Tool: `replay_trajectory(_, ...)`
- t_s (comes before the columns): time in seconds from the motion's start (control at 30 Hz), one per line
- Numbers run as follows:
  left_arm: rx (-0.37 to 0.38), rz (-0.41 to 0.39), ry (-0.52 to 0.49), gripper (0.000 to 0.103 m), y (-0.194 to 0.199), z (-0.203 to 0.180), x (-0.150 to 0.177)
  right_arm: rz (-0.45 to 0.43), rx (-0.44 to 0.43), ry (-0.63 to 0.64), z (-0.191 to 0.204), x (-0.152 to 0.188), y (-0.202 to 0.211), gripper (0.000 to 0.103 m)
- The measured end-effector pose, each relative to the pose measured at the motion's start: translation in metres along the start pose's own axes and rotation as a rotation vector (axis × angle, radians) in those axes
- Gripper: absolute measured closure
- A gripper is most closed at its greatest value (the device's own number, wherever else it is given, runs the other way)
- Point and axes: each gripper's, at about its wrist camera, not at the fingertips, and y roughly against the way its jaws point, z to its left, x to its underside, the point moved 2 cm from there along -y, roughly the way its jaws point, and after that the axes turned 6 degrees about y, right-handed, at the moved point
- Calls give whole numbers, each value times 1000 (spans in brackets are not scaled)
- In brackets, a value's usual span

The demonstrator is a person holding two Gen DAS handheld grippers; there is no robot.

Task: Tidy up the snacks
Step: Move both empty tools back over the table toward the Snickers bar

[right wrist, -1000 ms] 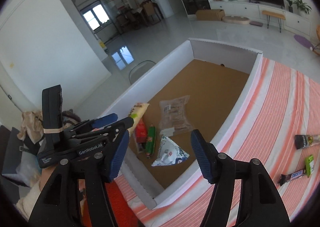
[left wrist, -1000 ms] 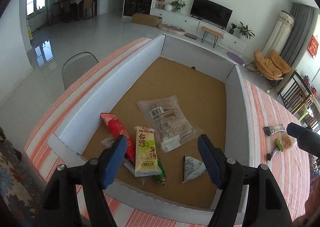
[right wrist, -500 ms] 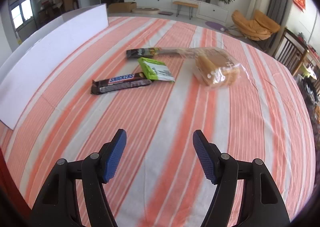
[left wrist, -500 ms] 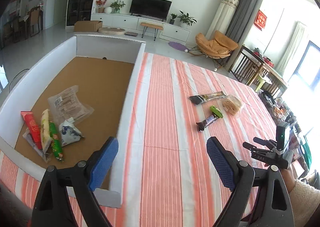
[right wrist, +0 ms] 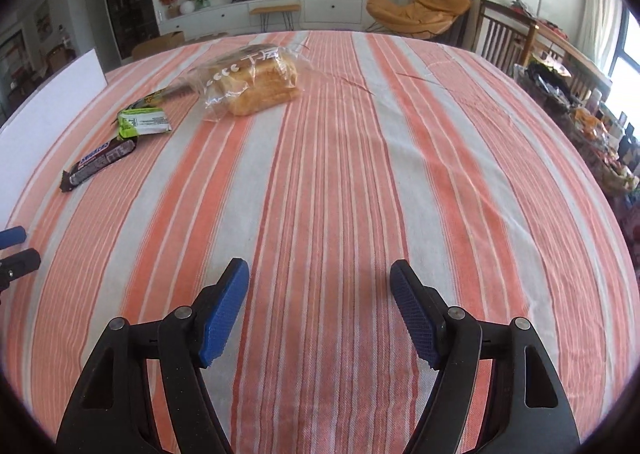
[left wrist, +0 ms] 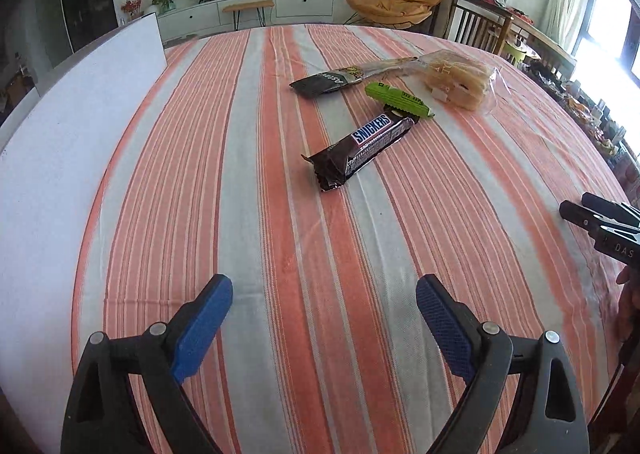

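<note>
Several snacks lie on the striped tablecloth: a Snickers bar (left wrist: 362,147) (right wrist: 98,165), a green packet (left wrist: 398,98) (right wrist: 144,121), a long black-and-yellow packet (left wrist: 340,79) (right wrist: 170,95), and a clear bag of bread (left wrist: 460,79) (right wrist: 252,83). My left gripper (left wrist: 324,312) is open and empty, low over the cloth, short of the Snickers bar. My right gripper (right wrist: 320,302) is open and empty, to the right of the snacks; its body shows at the right edge of the left wrist view (left wrist: 604,228).
The white wall of the big box (left wrist: 72,125) (right wrist: 52,93) stands along the left side of the table. Wooden chairs (right wrist: 516,39) and a cluttered side table stand past the table's right edge. The striped cloth (right wrist: 360,173) covers the table.
Both grippers swung away from the box of sorted snacks to the right, over the cloth. The left gripper moved closer to the loose snacks; the right gripper shifted further right of them.
</note>
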Motion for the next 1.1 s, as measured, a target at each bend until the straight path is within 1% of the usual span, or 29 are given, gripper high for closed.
replay_trajectory(0.07,-29,-15,-28,10,-5,0,-1,3,-2,2,0,4,-2,21)
replay_trajectory(0.13,-27,-34,-27,5,-5,2,0,5,-4,6,1,5,-2,19)
replay_trajectory(0.2,-35,-26,-20,0,-5,3,-1,4,-6,6,2,7,-2,18)
replay_trajectory(0.33,-34,-25,-20,0,-7,1,-2,5,-10,8,2,9,-3,16)
replay_trajectory(0.4,-18,1,-47,0,-7,1,-6,6,-13,9,3,9,-4,15)
replay_trajectory(0.43,-7,27,-58,1,-10,0,-11,6,-16,9,3,9,-4,15)
replay_trajectory(0.47,1,35,-56,2,-12,1,-19,6,-17,9,3,10,-4,14)
replay_trajectory(0.6,27,22,-50,3,-16,-2,-62,6,-18,10,3,10,-4,13)
replay_trajectory(0.67,32,28,-89,8,-26,-12,-80,8,-20,13,4,10,-4,12)
replay_trajectory(0.7,26,44,-122,15,-34,-19,-87,8,-21,13,4,10,-4,12)
replay_trajectory(0.73,21,66,-156,25,-41,-27,-91,8,-21,13,3,10,-4,12)
replay_trajectory(0.77,21,89,-188,31,-49,-34,-94,8,-21,13,3,10,-5,12)
replay_trajectory(0.8,22,104,-211,49,-56,-40,-94,8,-21,13,3,10,-5,12)
replay_trajectory(0.83,51,93,-211,66,-57,-44,-95,8,-21,13,3,10,-5,12)
replay_trajectory(0.9,71,86,-174,86,-56,-46,-97,8,-21,13,3,10,-5,12)
replay_trajectory(0.97,87,71,-107,86,-50,-40,-92,8,-21,13,3,10,-5,12)
replay_trajectory(1.1,38,62,27,86,-27,-10,-59,8,-21,13,3,10,-5,12)
